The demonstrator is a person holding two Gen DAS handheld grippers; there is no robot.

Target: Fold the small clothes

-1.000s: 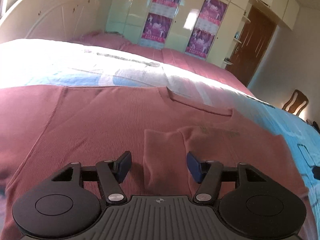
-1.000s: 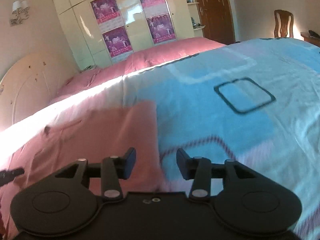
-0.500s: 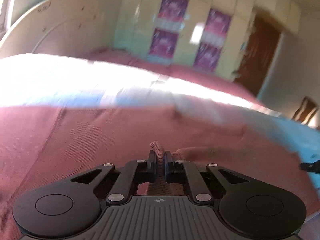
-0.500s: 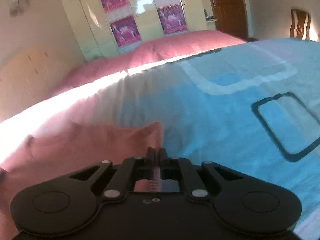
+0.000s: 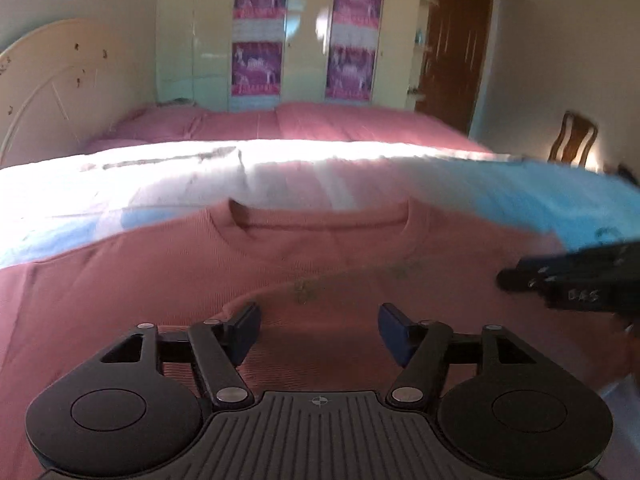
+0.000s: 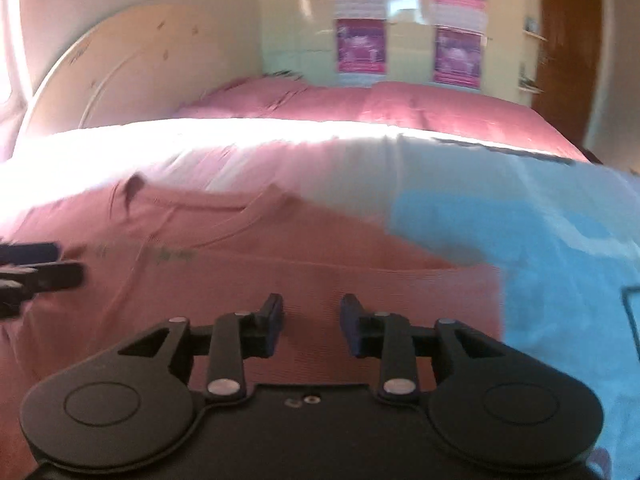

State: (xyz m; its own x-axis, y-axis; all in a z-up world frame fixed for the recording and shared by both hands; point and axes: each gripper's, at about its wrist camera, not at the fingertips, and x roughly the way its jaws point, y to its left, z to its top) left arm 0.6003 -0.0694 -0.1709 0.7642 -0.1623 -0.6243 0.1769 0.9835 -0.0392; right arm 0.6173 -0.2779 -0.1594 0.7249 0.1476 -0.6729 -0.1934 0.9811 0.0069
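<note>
Left wrist view: shirt flat on bed, collar away. Left gripper and right gripper both open, empty. Judgement: smooth the fold before regrasping.

Sweater: pink cloth, finely ribbed, matt
Bedsheet: smooth printed cloth
Wardrobe: glossy panels
Door: brown wood

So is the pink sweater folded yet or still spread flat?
Partly folded: the pink sweater has its lower part doubled up toward the neckline, fold edge visible across the chest.
</note>
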